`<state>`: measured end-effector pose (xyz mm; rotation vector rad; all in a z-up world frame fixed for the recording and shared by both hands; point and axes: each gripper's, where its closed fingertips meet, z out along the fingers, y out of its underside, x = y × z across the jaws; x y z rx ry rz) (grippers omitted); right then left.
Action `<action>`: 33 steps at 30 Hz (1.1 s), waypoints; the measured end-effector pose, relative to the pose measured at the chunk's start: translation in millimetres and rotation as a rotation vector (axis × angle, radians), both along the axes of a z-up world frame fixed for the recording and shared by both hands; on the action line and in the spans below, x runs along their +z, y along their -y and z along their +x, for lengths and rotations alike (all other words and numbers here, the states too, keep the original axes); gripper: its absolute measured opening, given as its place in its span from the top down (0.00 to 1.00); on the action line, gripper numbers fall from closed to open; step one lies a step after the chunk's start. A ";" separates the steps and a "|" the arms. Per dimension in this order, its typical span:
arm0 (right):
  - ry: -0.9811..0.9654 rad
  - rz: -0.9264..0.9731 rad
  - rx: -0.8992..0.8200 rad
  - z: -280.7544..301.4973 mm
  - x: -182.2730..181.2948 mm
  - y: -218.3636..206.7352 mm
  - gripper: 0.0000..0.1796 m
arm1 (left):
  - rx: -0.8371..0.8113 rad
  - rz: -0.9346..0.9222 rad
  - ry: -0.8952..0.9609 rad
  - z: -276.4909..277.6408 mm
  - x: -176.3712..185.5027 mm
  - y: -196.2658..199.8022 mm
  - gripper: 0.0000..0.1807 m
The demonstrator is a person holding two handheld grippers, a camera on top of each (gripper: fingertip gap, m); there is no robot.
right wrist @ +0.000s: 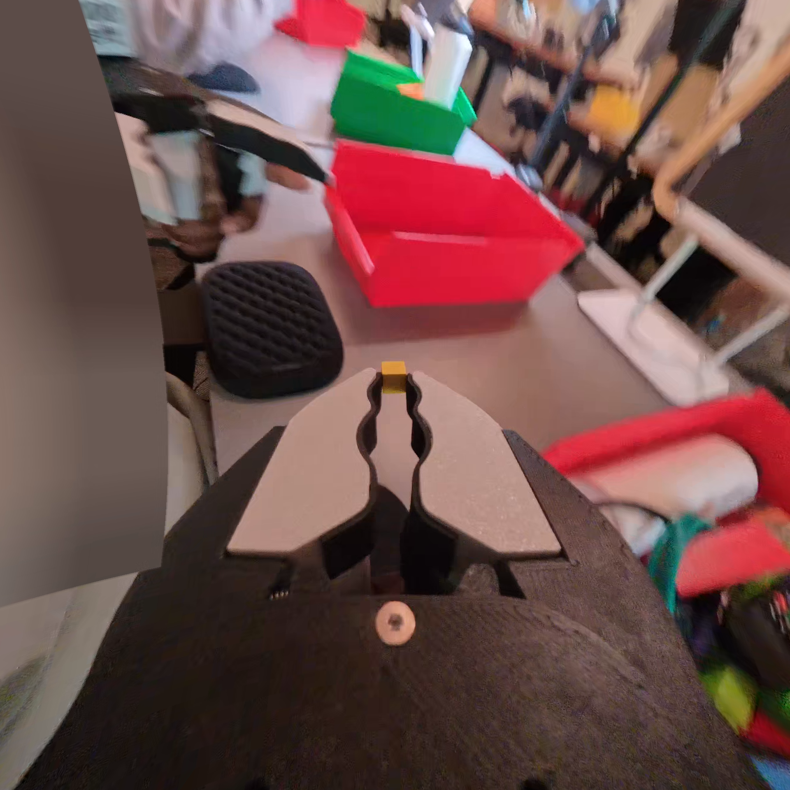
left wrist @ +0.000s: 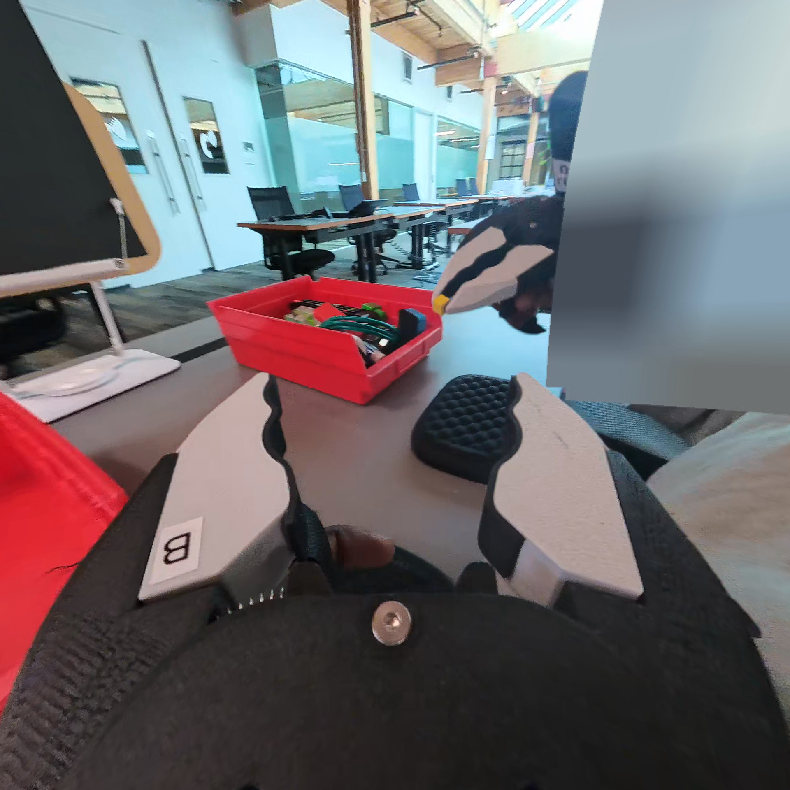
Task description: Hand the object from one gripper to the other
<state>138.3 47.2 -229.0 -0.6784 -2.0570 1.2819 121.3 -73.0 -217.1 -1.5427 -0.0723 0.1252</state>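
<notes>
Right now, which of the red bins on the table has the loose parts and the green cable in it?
The red bin ahead of the open left gripper, below the right gripper pinching the yellow cube. The large red bin beside the black pad looks empty.

Each gripper had a rough black body with two pale grey fingers edged in wavy black rubber. The left gripper (left wrist: 395, 384) wore a white sticker at 8 o'clock. The right gripper (right wrist: 393, 376) had a silver screw (right wrist: 395, 629) at 6 o'clock.
</notes>
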 end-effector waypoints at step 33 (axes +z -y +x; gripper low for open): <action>0.664 0.198 -0.549 -101.7 -72.2 -211.2 0.79 | 0.113 0.206 -0.007 -35.2 24.6 18.7 0.46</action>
